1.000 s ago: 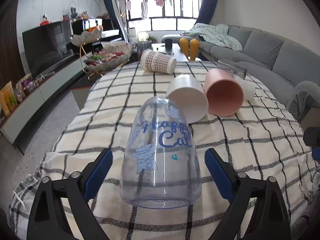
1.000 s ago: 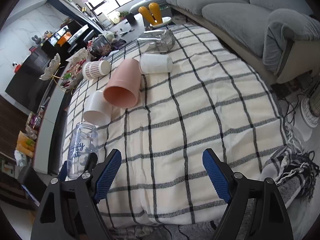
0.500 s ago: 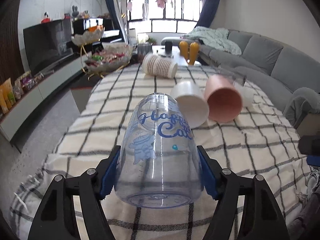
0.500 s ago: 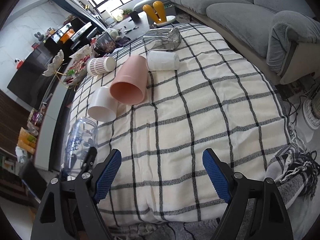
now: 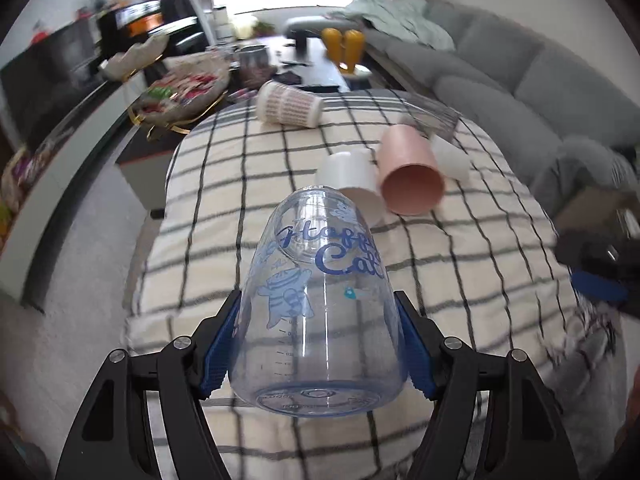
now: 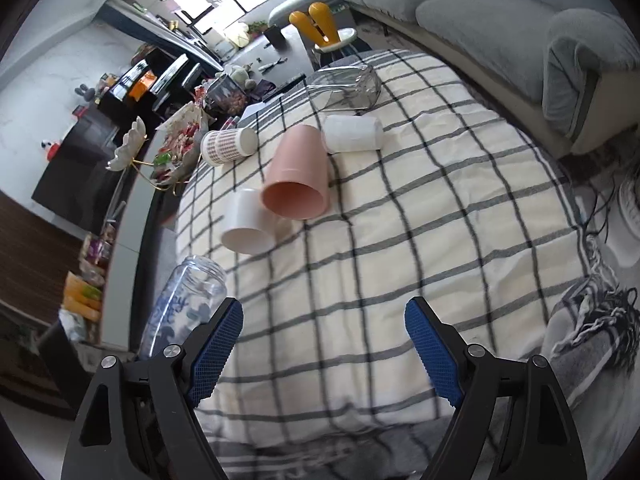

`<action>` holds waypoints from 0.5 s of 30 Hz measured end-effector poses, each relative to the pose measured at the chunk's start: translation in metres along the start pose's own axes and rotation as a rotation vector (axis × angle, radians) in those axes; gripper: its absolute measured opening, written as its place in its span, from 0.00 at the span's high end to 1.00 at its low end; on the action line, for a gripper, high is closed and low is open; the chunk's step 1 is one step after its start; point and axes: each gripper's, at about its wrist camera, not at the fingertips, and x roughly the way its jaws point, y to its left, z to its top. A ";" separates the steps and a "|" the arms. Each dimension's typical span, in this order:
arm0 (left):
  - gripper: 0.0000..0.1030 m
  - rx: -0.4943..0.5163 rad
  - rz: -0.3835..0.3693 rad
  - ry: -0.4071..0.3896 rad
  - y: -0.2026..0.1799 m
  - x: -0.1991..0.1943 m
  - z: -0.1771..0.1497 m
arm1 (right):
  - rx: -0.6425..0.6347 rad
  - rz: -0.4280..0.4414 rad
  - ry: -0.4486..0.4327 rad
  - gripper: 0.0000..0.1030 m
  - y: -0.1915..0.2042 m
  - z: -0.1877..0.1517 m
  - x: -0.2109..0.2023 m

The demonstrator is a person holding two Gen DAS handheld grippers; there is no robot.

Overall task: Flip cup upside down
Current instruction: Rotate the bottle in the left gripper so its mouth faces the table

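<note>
My left gripper (image 5: pixel 318 344) is shut on a clear plastic cup (image 5: pixel 320 304) with blue "Happy Cat" print. The cup lies on its side between the blue pads, base toward the camera, lifted above the checked cloth. It also shows in the right wrist view (image 6: pixel 182 308) at the lower left, mouth pointing away. My right gripper (image 6: pixel 324 344) is open and empty above the cloth's near edge.
On the checked tablecloth (image 6: pixel 420 220) lie a white cup (image 6: pixel 248 224), a pink cup (image 6: pixel 298 176), a small white cup (image 6: pixel 354 134), a patterned paper cup (image 6: pixel 228 146) and a glass jug (image 6: pixel 346 84). A grey sofa (image 6: pixel 520 20) stands right, a snack stand (image 6: pixel 176 148) left.
My left gripper closed on the clear cup and lifted it off the cloth. The right gripper stayed open and drifted slightly.
</note>
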 end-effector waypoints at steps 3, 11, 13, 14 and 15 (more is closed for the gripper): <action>0.31 0.025 -0.027 0.148 0.000 0.001 0.019 | 0.008 -0.014 -0.005 0.19 0.012 0.012 -0.005; 0.31 0.062 -0.064 0.567 -0.008 0.030 0.047 | 0.126 0.026 0.059 0.19 0.009 0.039 0.000; 0.31 0.079 -0.072 0.623 -0.013 0.038 0.057 | 0.159 0.023 0.069 0.19 0.004 0.044 0.005; 0.31 0.079 -0.092 0.663 -0.016 0.043 0.062 | 0.172 0.020 0.076 0.18 0.002 0.045 0.008; 0.31 0.077 -0.107 0.701 -0.017 0.048 0.066 | 0.185 0.016 0.087 0.18 0.000 0.047 0.011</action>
